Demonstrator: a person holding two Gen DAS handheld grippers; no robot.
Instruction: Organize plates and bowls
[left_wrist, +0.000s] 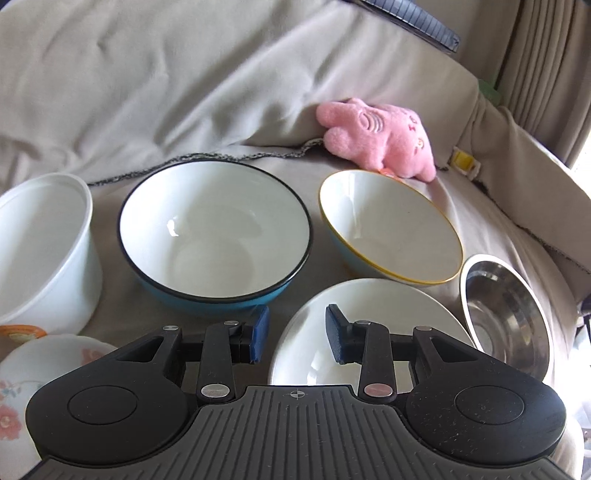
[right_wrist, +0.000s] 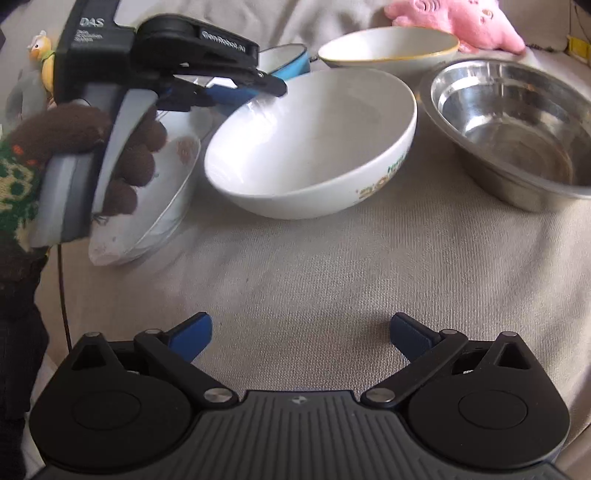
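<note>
From the left wrist view, the left gripper (left_wrist: 297, 334) hangs with its blue pads partly apart and nothing between them, just above the near rim of a plain white ceramic bowl (left_wrist: 369, 317) that sits upright and empty. Behind it, a wide blue bowl with a black rim and white inside (left_wrist: 216, 236) stands mouth up and empty; to its right a pale blue bowl with a yellow rim (left_wrist: 391, 225) tips toward the camera, also empty. A stainless steel bowl (left_wrist: 506, 314) leans at the far right, a white plastic tub (left_wrist: 44, 251) stands at the left, and a flowered white dish (left_wrist: 33, 373) lies at the lower left. A pink plush toy (left_wrist: 384, 136) rests on the beige cloth (left_wrist: 147, 92). From the right wrist view, the right gripper (right_wrist: 299, 336) is spread wide over bare cloth, gripping nothing. A gloved hand (right_wrist: 110, 158) carries the left gripper, its tips at the white bowl's rim; the steel bowl is empty.
</note>
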